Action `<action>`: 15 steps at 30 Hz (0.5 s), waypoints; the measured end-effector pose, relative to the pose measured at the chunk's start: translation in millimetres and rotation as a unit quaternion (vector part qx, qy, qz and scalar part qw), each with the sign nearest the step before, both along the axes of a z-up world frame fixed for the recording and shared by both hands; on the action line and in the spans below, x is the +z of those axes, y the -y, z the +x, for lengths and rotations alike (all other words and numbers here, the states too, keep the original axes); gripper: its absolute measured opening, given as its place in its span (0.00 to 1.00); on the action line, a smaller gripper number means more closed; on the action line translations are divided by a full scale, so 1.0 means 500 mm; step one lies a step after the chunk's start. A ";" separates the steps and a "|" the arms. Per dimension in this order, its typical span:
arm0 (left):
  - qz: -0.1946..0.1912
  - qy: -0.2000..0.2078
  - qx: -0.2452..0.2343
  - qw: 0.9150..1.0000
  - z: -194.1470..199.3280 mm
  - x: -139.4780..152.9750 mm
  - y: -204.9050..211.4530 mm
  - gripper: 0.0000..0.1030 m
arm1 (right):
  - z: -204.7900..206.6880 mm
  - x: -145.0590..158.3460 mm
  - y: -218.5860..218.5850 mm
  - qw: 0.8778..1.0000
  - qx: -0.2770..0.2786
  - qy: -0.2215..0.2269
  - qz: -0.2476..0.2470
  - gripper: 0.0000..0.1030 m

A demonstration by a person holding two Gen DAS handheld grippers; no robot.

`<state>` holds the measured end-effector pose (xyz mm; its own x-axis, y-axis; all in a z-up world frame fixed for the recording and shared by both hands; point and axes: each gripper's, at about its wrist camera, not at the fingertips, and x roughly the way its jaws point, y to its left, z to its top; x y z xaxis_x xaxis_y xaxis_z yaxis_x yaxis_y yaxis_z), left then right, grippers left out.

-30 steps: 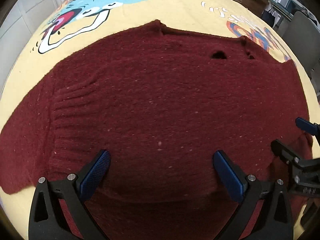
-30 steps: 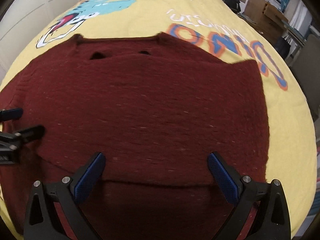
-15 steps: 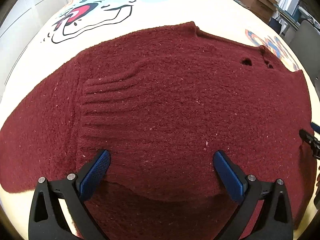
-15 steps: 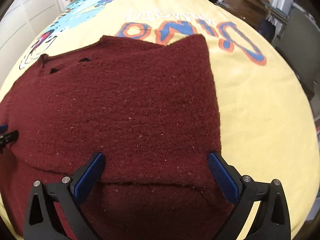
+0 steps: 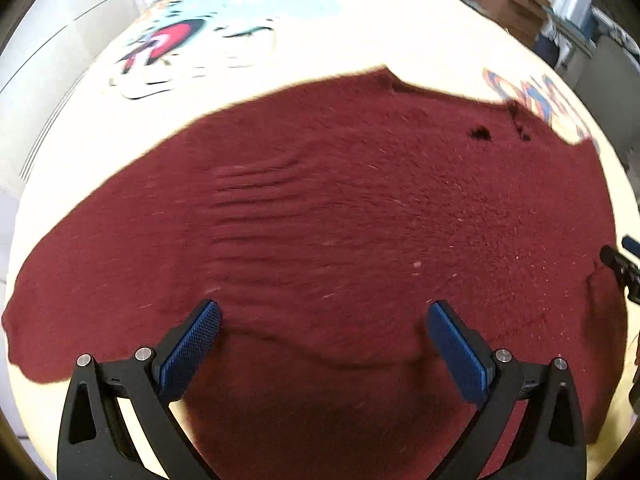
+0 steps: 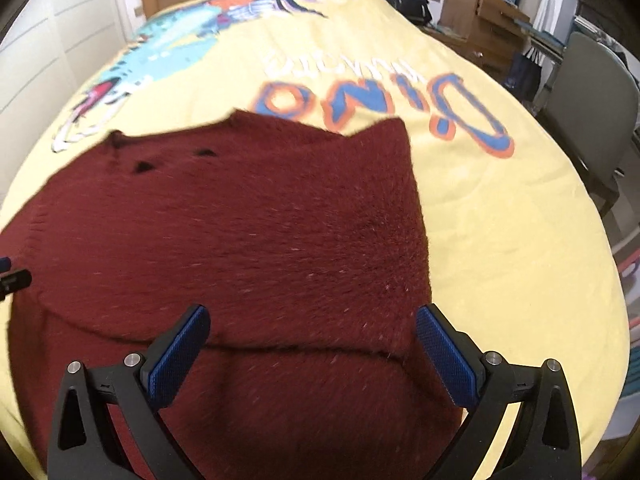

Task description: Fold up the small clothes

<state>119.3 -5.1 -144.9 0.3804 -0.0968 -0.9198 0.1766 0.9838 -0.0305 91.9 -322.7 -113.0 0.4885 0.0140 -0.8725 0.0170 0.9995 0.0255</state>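
While the dark red sweater [image 5: 360, 220] lies flat on the yellow bedspread [image 6: 500, 220] with its near hem folded, the left gripper [image 5: 324, 332] and right gripper [image 6: 312, 340] hover released, so next comes gripping an edge.

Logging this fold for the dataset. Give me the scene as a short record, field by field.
garment: dark red knit sweater, spread flat
surface: yellow bedspread with cartoon dinosaur print and lettering
fold state: a fold edge runs across the near part of the sweater, one layer lying over another
left gripper: open, over the sweater's near edge, holding nothing
right gripper: open, over the sweater's near right part, holding nothing
sweater marks: small dark holes near the far edge
surroundings: cardboard boxes, grey chair beside the bed
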 end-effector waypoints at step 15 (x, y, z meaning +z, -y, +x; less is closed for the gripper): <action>-0.076 -0.029 0.342 0.936 -0.089 0.021 -0.538 0.99 | -0.103 0.062 -0.001 1.000 -0.017 0.003 0.010 1.00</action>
